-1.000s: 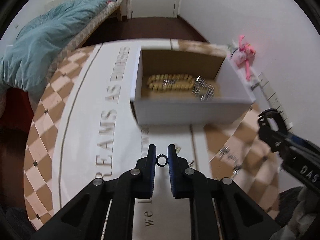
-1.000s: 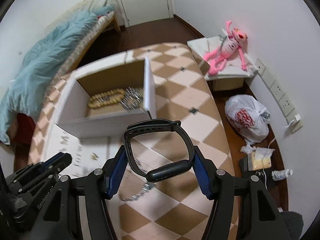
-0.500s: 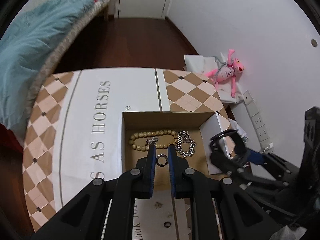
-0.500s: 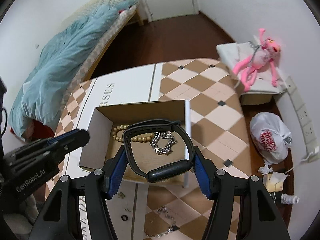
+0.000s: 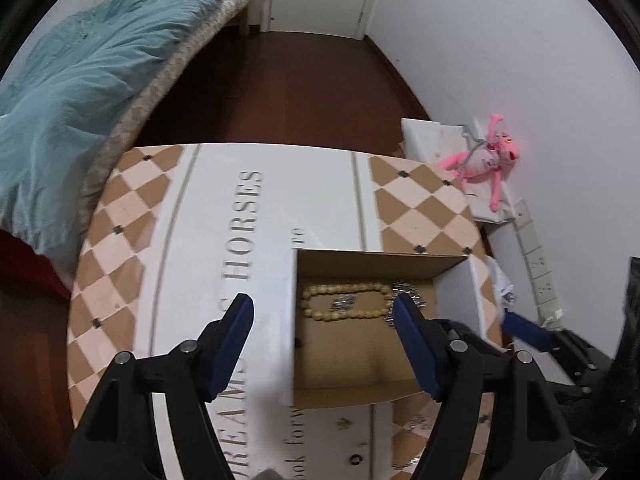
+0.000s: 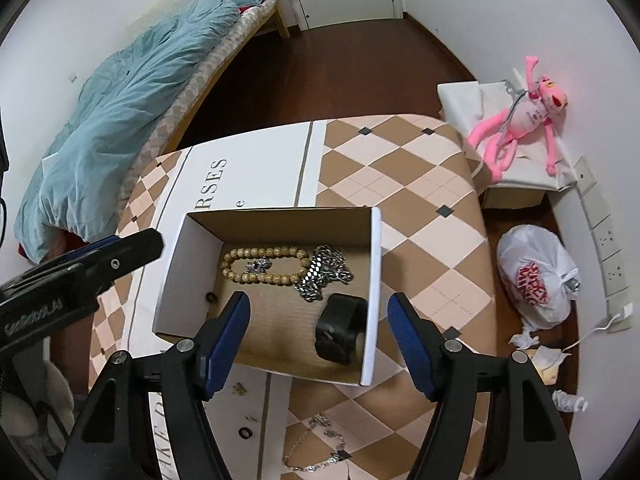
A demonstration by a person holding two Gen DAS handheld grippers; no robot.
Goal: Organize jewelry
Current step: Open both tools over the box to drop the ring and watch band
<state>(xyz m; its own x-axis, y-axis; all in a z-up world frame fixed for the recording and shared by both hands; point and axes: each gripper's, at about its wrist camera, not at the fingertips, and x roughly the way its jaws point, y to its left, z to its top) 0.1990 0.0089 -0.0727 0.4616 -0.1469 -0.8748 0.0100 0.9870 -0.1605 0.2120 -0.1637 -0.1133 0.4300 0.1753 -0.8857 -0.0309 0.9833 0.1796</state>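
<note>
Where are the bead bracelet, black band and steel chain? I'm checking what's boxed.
bead bracelet (image 6: 264, 266): right wrist view, lower strand.
black band (image 6: 340, 326): right wrist view, outer side.
steel chain (image 6: 320, 272): right wrist view, middle links.

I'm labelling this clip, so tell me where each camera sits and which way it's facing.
Left wrist: on the left gripper, looking steeply down at the box on the table; its open fingers and the right gripper's tip show.
Right wrist: on the right gripper, angled down into the same box; its open fingers and the left gripper show.
Shared: box, beads, chain, bed, pink toy.
</note>
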